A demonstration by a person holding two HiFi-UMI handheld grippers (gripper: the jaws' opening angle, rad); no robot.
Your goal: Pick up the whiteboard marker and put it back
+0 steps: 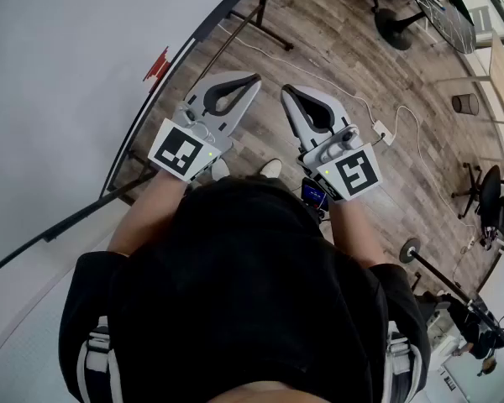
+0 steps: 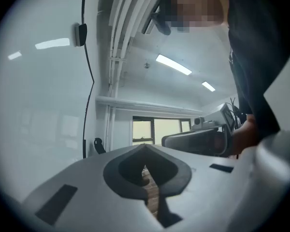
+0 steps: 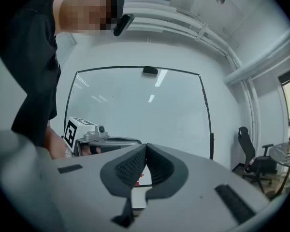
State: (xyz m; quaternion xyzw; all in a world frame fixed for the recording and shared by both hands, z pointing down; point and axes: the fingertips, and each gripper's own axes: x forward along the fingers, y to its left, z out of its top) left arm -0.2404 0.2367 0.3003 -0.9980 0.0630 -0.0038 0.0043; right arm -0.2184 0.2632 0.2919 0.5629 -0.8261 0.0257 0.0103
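At frame centre, the left gripper [image 1: 255, 79] and right gripper [image 1: 287, 90] hang empty beside the whiteboard [image 1: 59, 74].
Each gripper's jaws are closed tip to tip with nothing between them. No whiteboard marker is clearly visible. A small red item [image 1: 157, 64] on the board's edge, upper left, may be it. The pick-up looks not yet begun. The next move calls for reaching there and opening one gripper.

Bright ceiling strips [image 2: 174, 65]; fisheye edges dark, seemingly soft.
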